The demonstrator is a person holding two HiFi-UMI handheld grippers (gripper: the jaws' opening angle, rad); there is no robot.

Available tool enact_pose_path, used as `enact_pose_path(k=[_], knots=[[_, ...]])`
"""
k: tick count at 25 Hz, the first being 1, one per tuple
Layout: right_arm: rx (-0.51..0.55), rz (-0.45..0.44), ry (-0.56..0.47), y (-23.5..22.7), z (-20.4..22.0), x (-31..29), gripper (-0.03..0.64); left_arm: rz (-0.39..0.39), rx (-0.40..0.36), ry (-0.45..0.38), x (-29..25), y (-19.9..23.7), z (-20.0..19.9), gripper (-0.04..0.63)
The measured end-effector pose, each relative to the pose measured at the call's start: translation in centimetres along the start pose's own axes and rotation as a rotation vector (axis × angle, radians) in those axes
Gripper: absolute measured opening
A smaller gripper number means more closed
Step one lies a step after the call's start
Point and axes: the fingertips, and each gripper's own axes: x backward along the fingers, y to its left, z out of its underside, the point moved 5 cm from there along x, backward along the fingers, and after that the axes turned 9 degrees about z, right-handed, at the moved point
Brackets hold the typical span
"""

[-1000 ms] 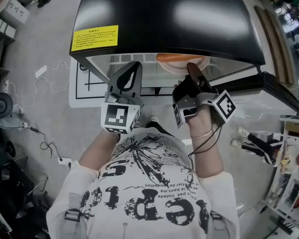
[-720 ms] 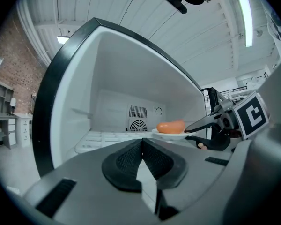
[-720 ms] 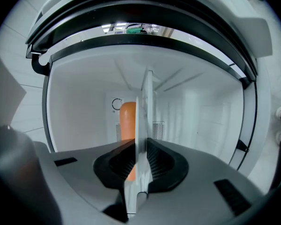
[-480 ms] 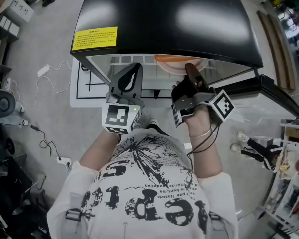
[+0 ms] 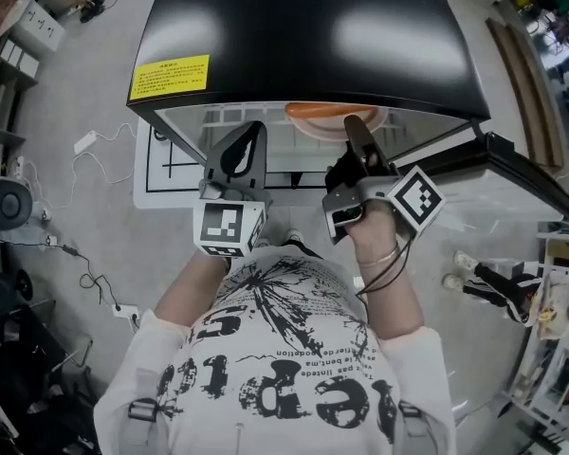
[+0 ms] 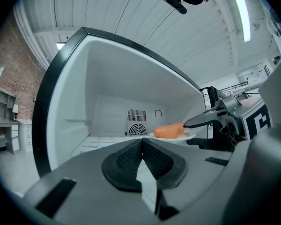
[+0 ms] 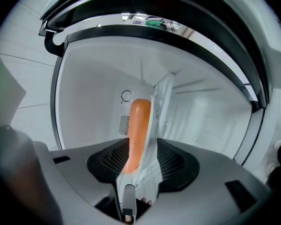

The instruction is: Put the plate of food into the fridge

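Observation:
A white plate (image 7: 160, 107) with an orange sausage (image 7: 139, 125) on it sits inside the open fridge (image 5: 313, 36), under its black top. My right gripper (image 7: 143, 165) reaches into the fridge with the plate's edge between its jaws. The jaws are opening and the pads stand off the plate. From the left gripper view, the right gripper (image 6: 186, 133) has one jaw above the sausage (image 6: 168, 131) and one below the plate (image 6: 191, 135). My left gripper (image 6: 141, 146) is shut with nothing in it and hangs at the fridge mouth, left of the plate (image 5: 384, 119).
The fridge door (image 5: 531, 173) stands open at the right. A yellow label (image 5: 168, 76) is on the fridge top. A round fan vent (image 6: 136, 125) is in the fridge's back wall. Cables (image 5: 85, 140) lie on the floor at the left.
My right gripper has moved slightly further into the fridge with the plate. The left gripper has hardly moved.

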Motion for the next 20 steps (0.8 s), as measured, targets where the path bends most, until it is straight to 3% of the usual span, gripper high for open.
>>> enact_pose_path(k=[11, 16, 20], knots=[[0.351, 0.015, -0.062, 0.6, -0.2, 3.3, 0.160, 0.028, -0.005, -0.002, 0.3, -1.1, -0.3, 0.008], [0.675, 0.041, -0.071, 1.5, 1.3, 4.0, 0.156, 0.043, -0.006, -0.009, 0.6, -1.7, -0.5, 0.008], [1.001, 0.097, -0.153, 2.4, 1.6, 4.8, 0.002, 0.058, -0.009, -0.017, 0.8, -2.4, -0.7, 0.008]])
